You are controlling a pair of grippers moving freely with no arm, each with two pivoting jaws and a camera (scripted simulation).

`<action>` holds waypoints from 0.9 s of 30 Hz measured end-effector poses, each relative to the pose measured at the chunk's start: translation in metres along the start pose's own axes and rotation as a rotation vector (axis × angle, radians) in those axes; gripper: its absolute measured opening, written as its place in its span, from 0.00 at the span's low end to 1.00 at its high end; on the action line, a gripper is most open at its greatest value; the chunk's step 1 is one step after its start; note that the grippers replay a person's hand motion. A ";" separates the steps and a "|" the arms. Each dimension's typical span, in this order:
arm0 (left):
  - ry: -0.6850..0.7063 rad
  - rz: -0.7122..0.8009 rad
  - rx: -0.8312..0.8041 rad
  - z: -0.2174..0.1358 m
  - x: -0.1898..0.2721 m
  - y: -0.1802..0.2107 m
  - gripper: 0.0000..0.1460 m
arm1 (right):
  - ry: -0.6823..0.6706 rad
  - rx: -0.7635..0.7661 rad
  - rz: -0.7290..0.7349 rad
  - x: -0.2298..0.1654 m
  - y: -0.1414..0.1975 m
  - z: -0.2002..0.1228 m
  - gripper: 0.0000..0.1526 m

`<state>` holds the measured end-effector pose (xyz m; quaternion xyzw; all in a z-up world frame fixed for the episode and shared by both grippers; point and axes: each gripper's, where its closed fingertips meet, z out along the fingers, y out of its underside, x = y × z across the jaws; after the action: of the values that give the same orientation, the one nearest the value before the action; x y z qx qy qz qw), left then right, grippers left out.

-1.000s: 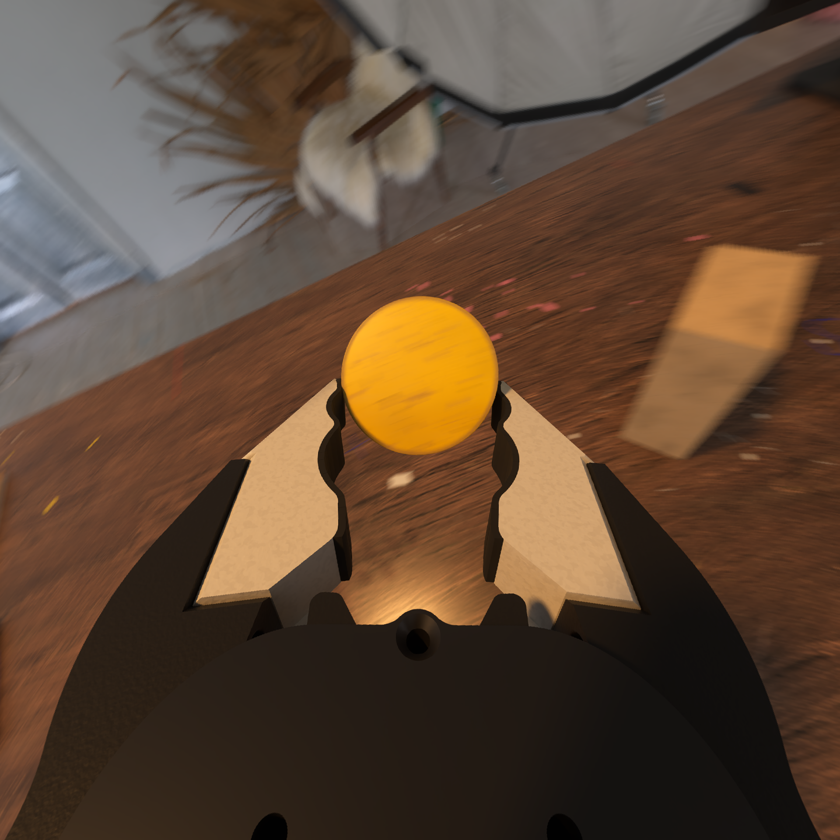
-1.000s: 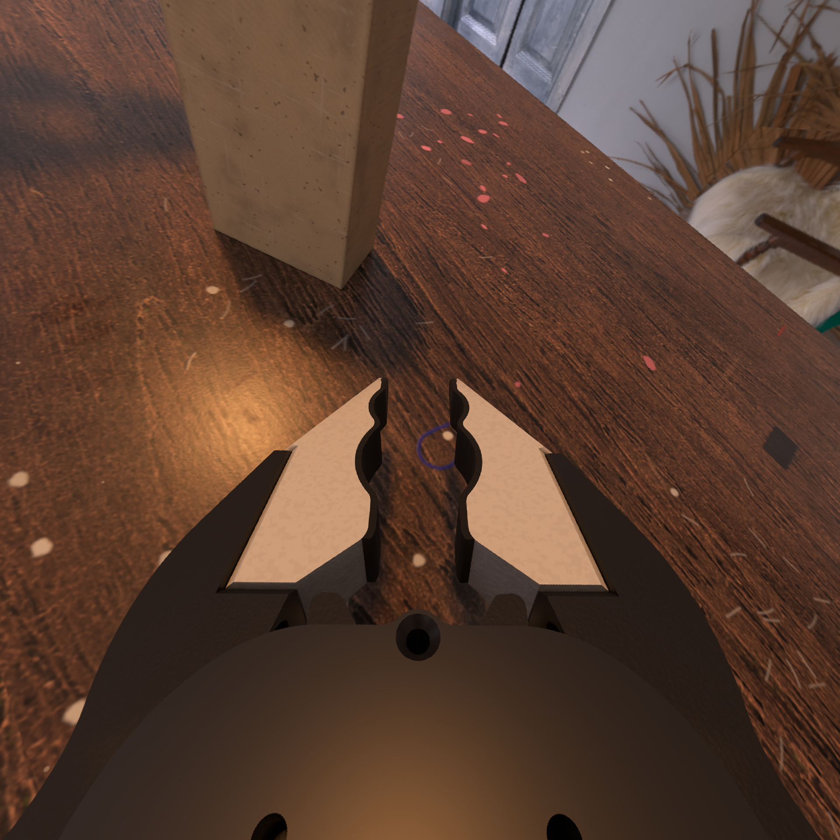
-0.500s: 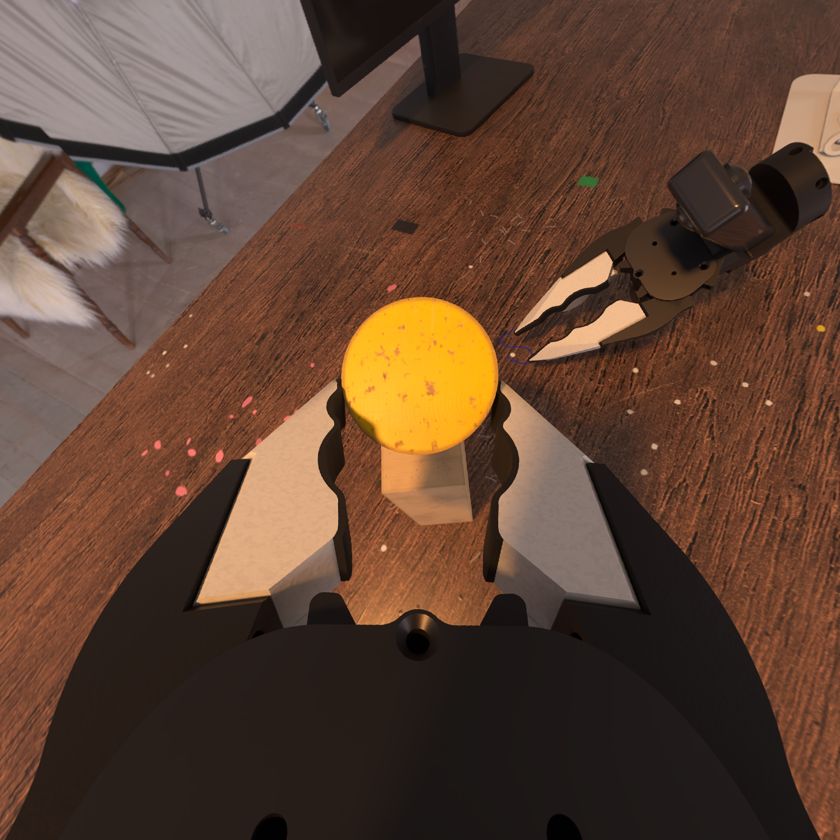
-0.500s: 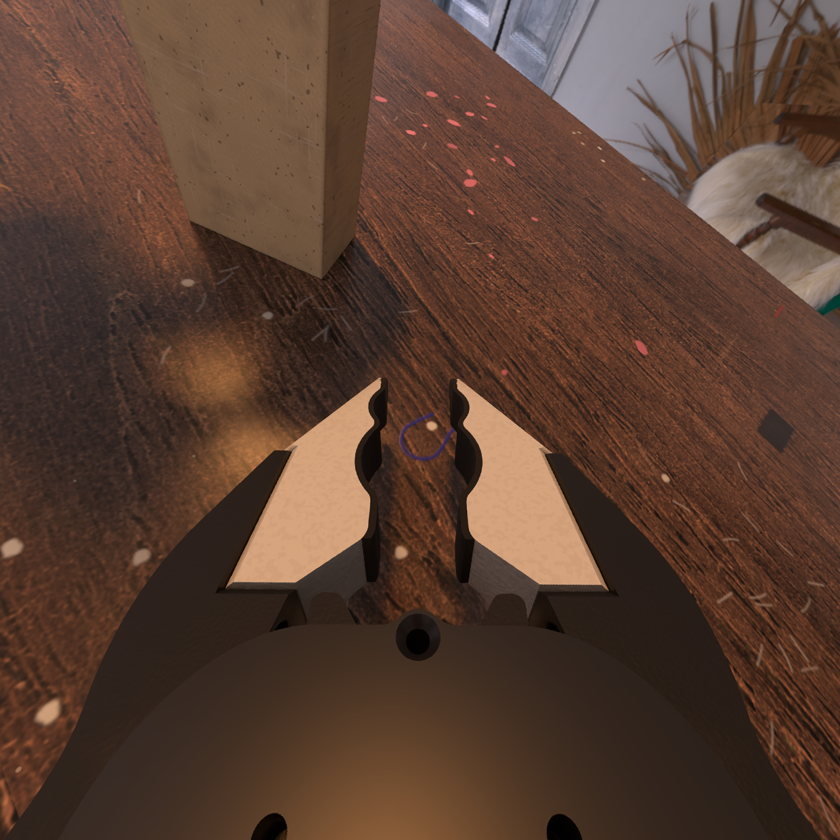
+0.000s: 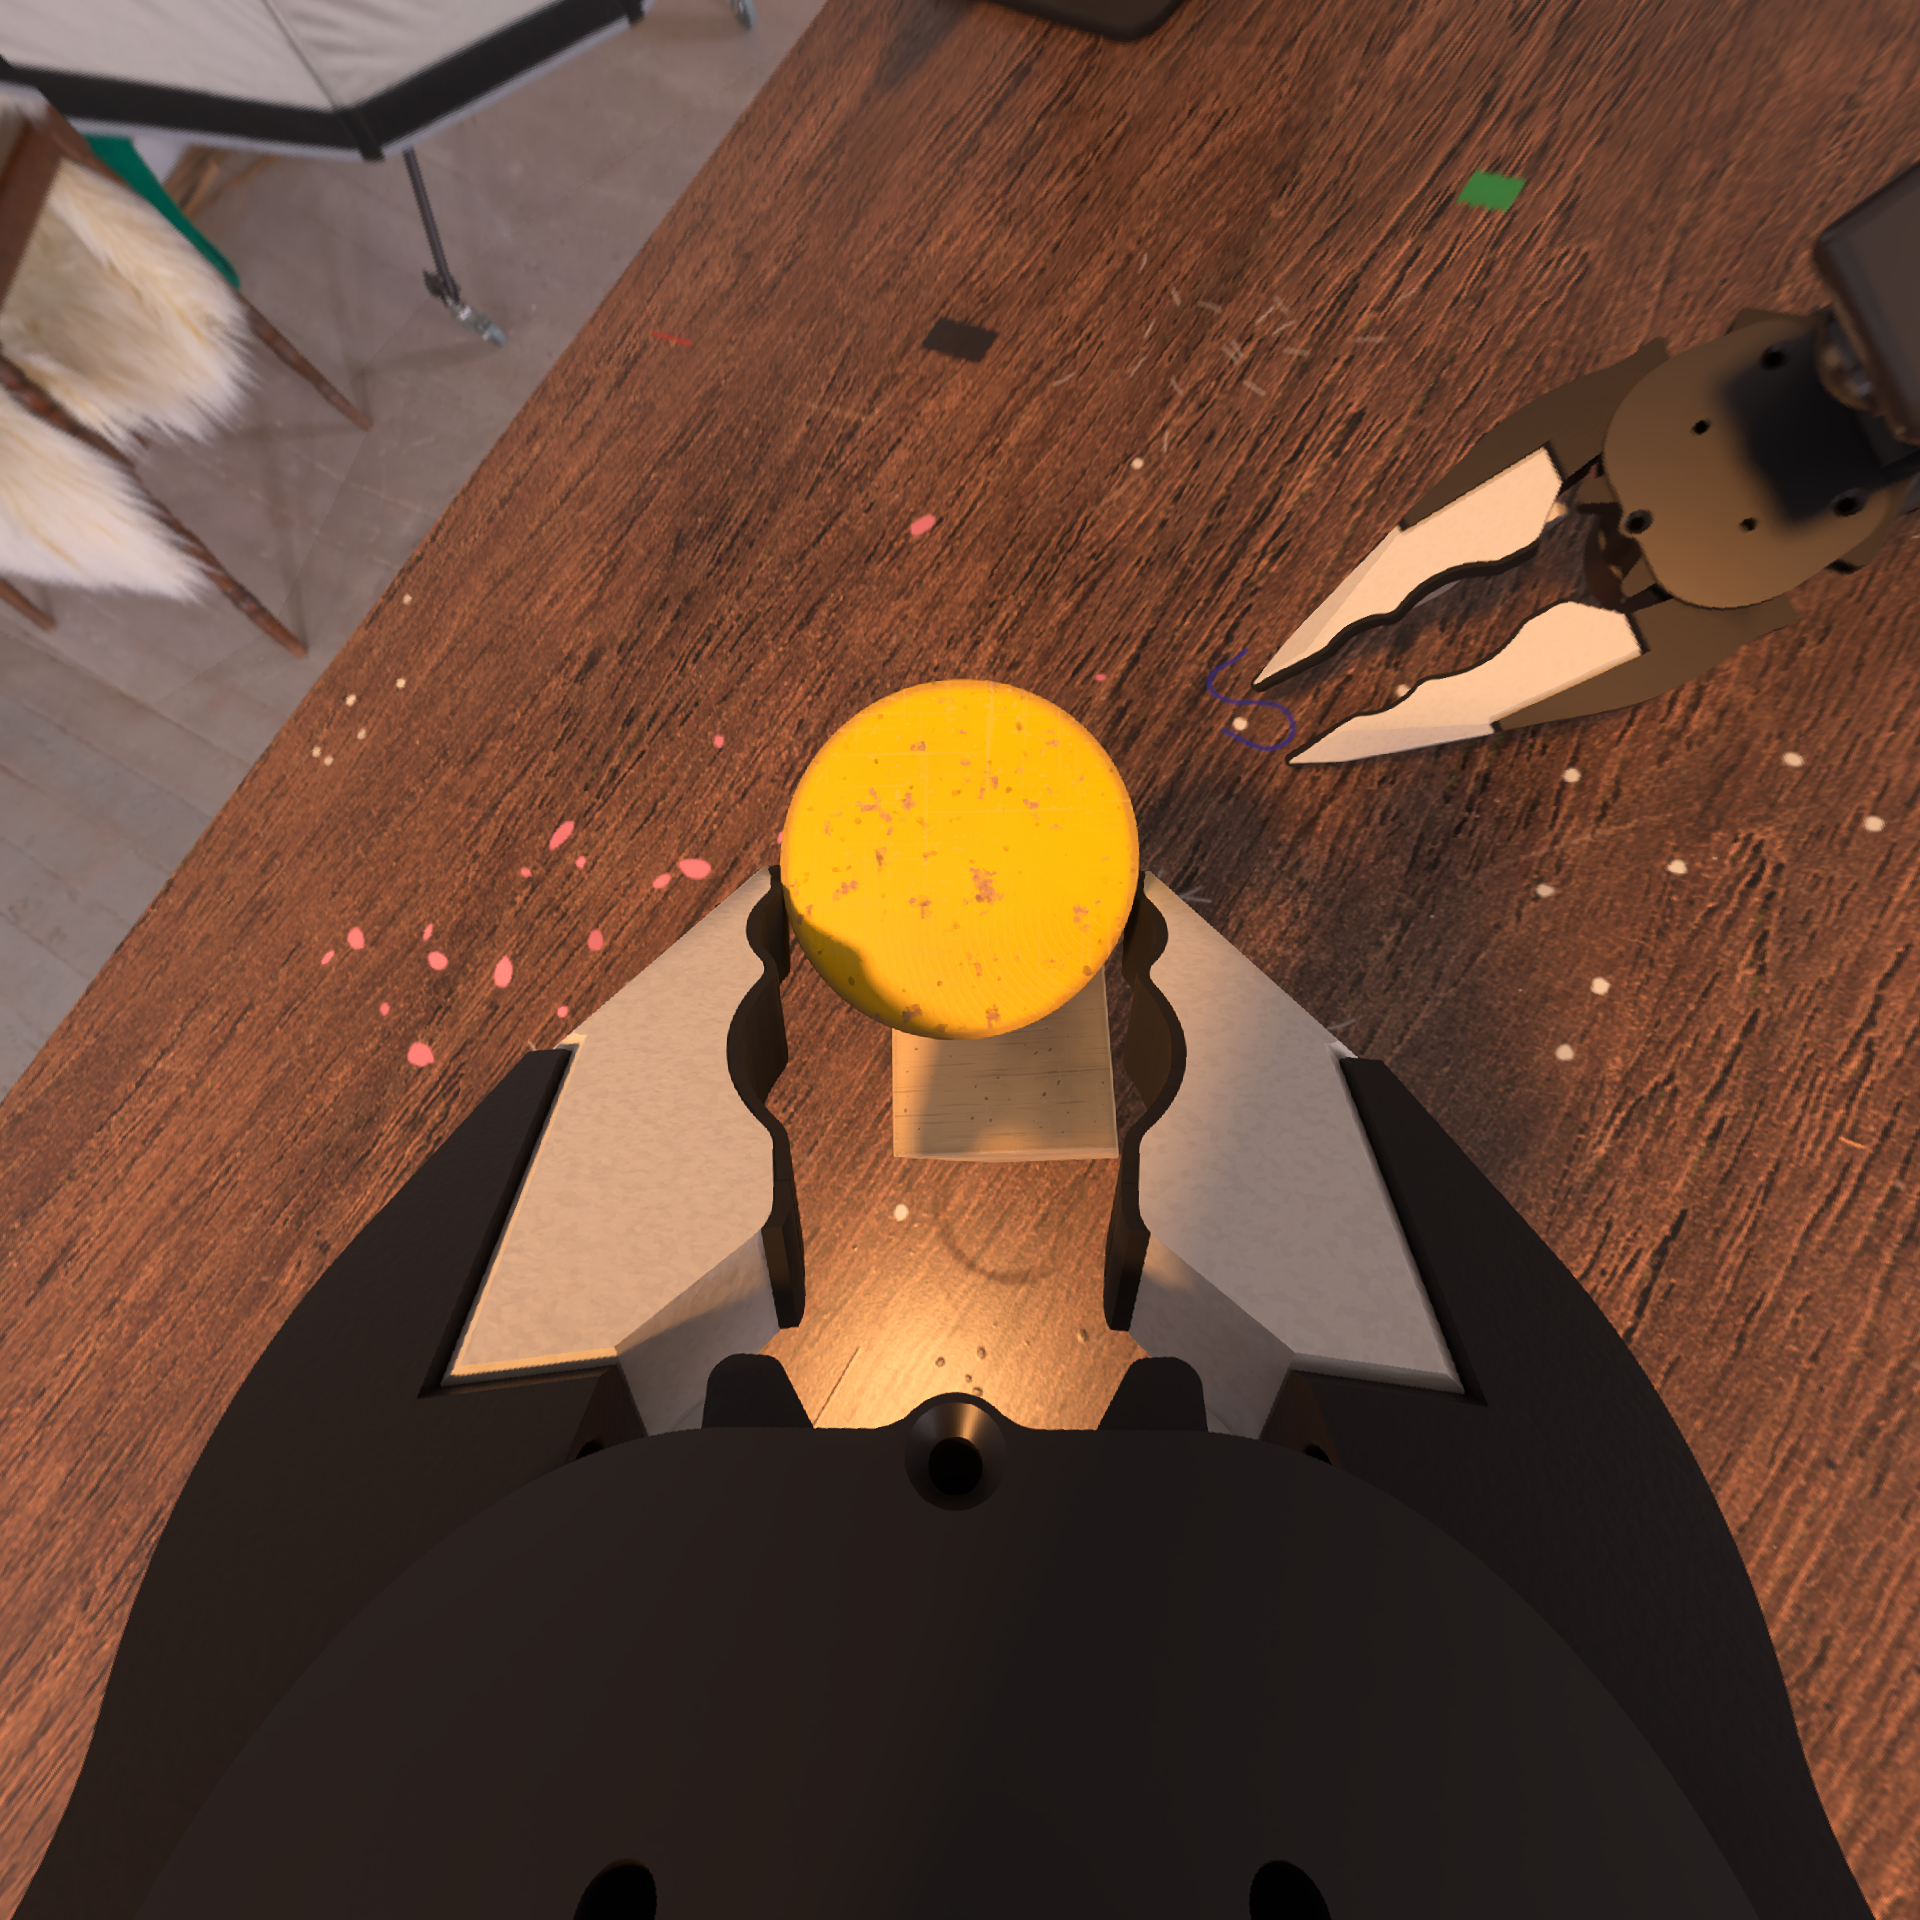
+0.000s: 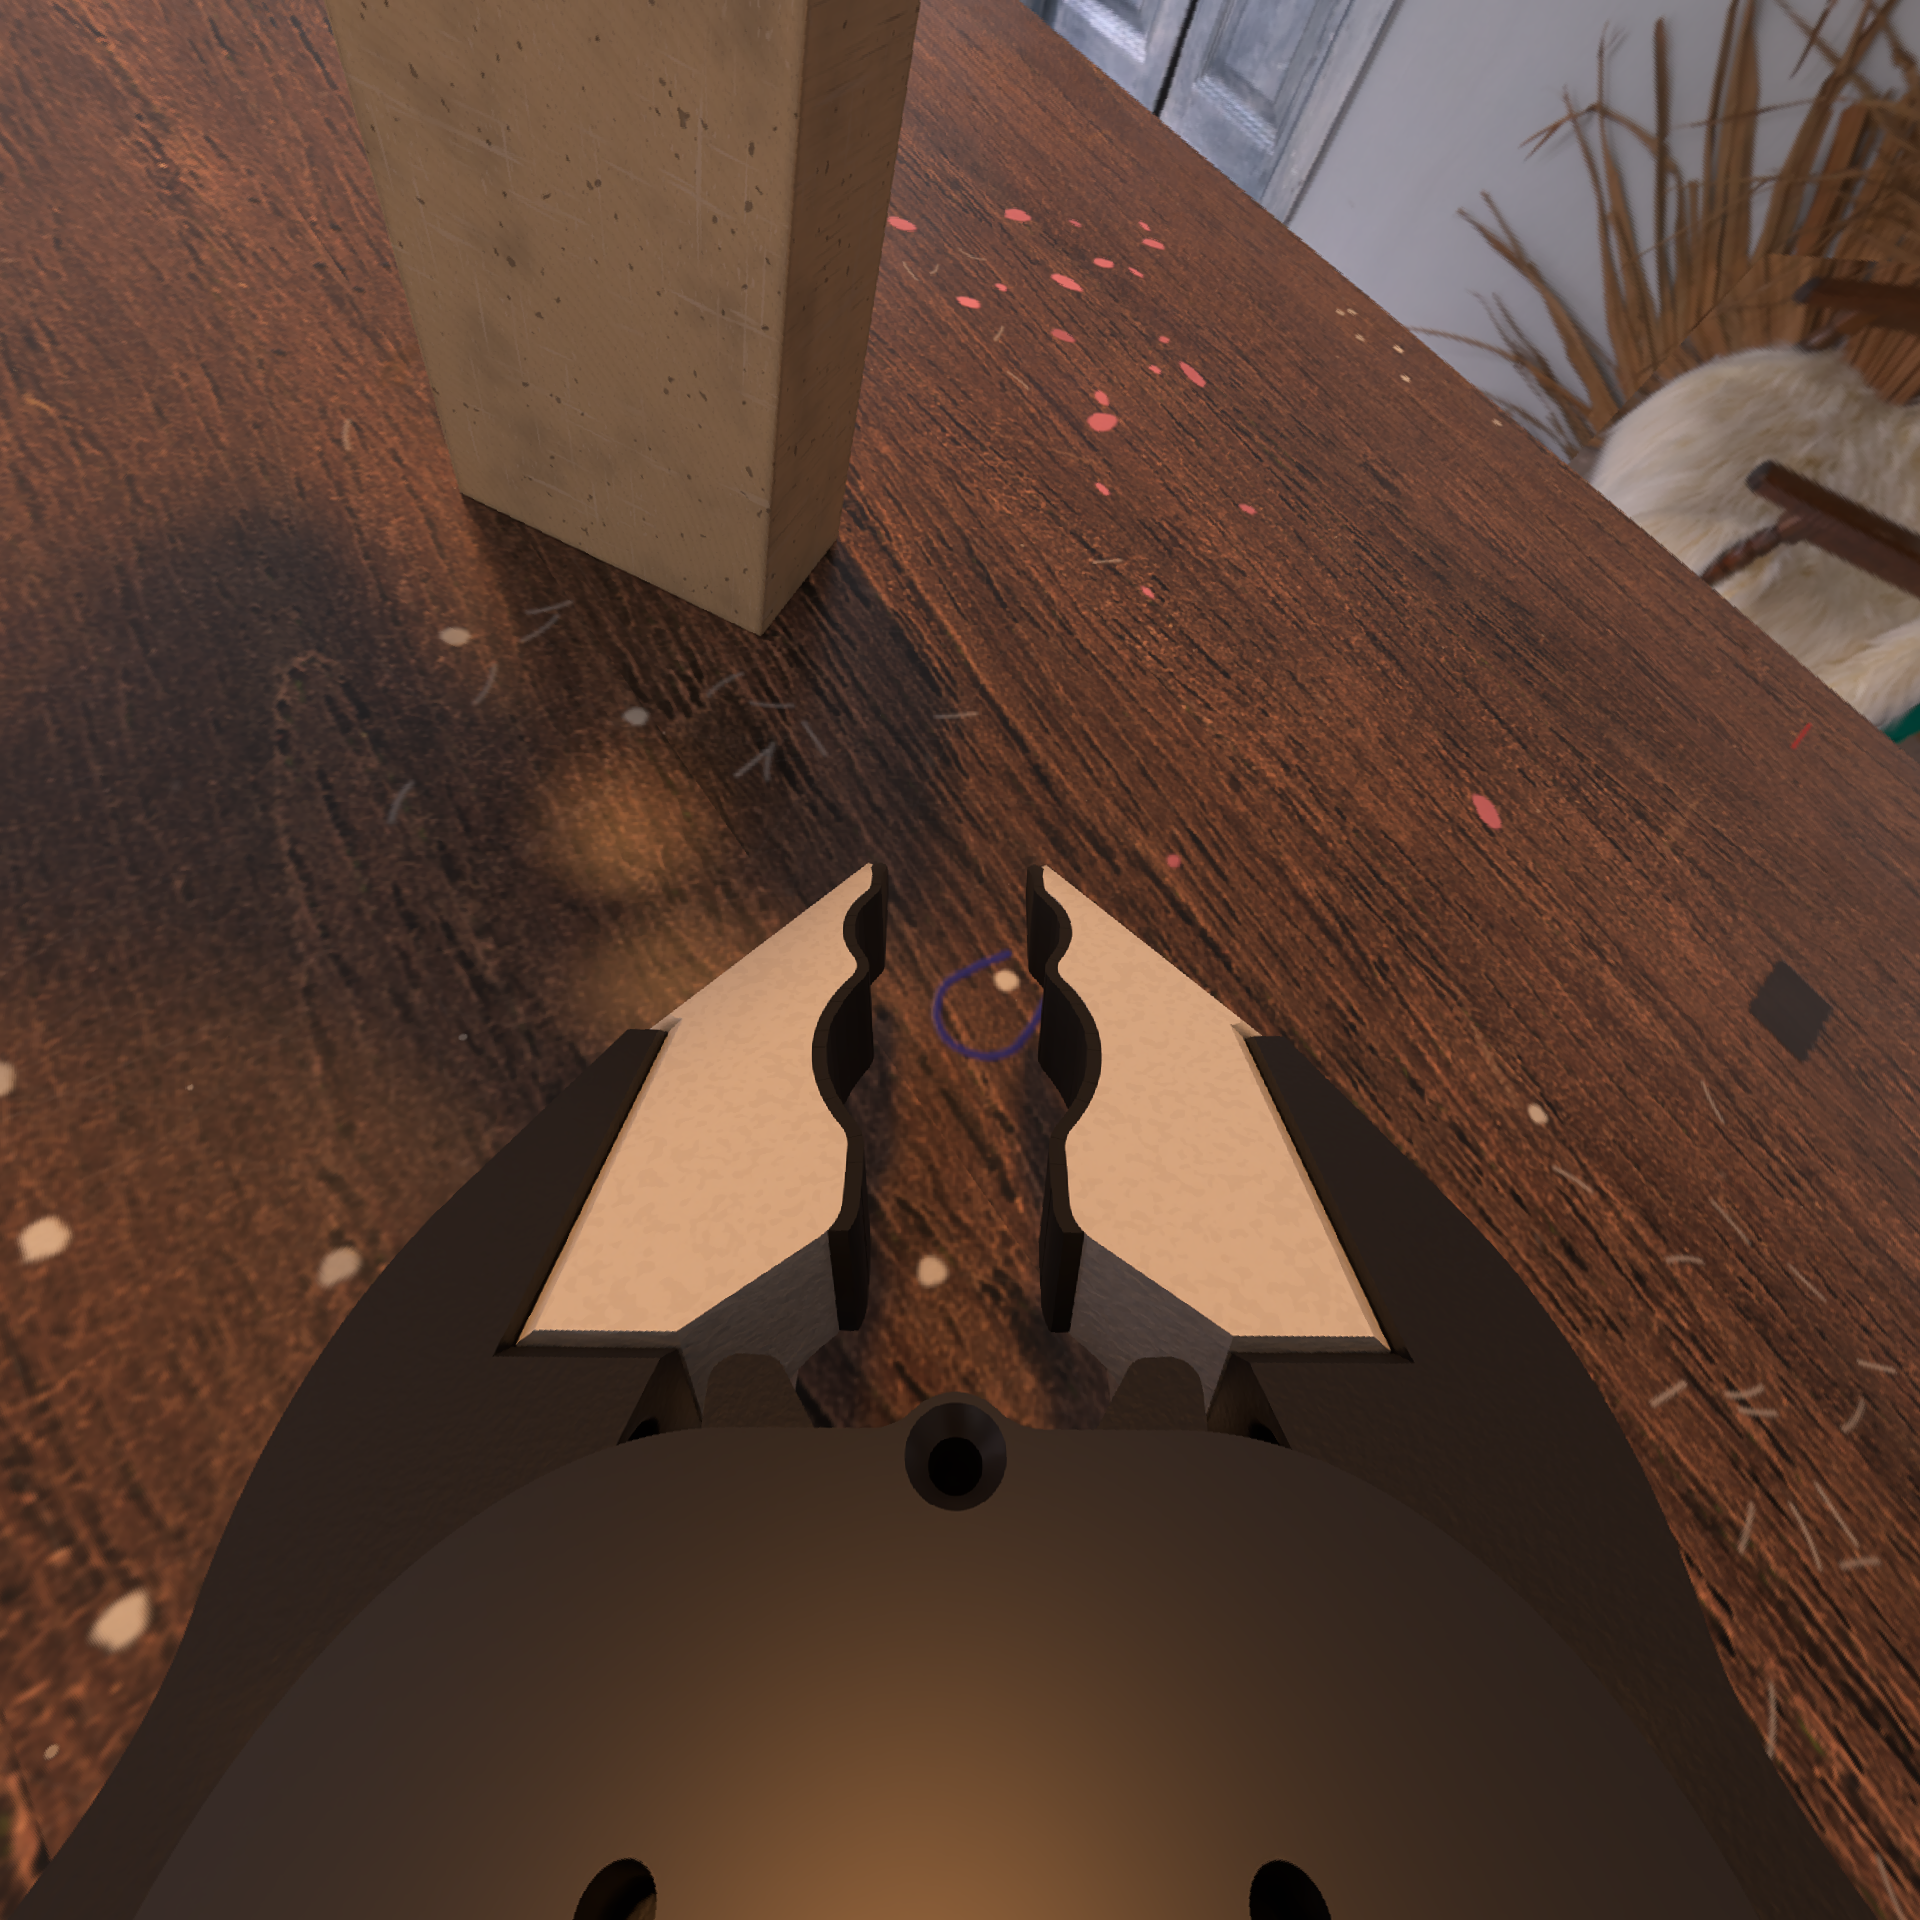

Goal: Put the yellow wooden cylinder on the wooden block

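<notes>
Cylinder (image 5: 958, 857): yellow, red-brown flecks. Block (image 6: 634, 281): pale tan, dark specks. Table (image 5: 1351, 1039) beside block: dark brown, pink spatter.

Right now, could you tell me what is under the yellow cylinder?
The wooden block stands on the table below the cylinder, which the left tool grips. Its top is covered, so contact cannot be judged.

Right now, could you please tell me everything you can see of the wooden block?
The wooden block is a tall, pale, speckled square post standing upright on the dark wooden table. Its top is hidden in both views. The yellow cylinder, clamped in the left hand-held gripper, sits over it; contact cannot be judged.
</notes>
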<state>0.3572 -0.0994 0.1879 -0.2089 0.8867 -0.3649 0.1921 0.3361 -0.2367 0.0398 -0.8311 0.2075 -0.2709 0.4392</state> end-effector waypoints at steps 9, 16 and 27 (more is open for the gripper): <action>-0.032 0.005 -0.058 0.005 0.003 0.009 0.44 | 0.002 0.007 0.007 0.001 -0.001 -0.001 0.17; -0.040 0.002 -0.090 0.007 0.001 0.013 0.44 | 0.004 0.007 0.005 0.001 -0.001 -0.001 0.18; -0.045 -0.011 -0.095 0.008 0.002 0.015 0.45 | 0.003 0.005 0.002 0.000 0.000 0.000 0.17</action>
<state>0.3564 -0.0953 0.1708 -0.2309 0.8974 -0.3186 0.1998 0.3362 -0.2369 0.0405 -0.8294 0.2081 -0.2723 0.4412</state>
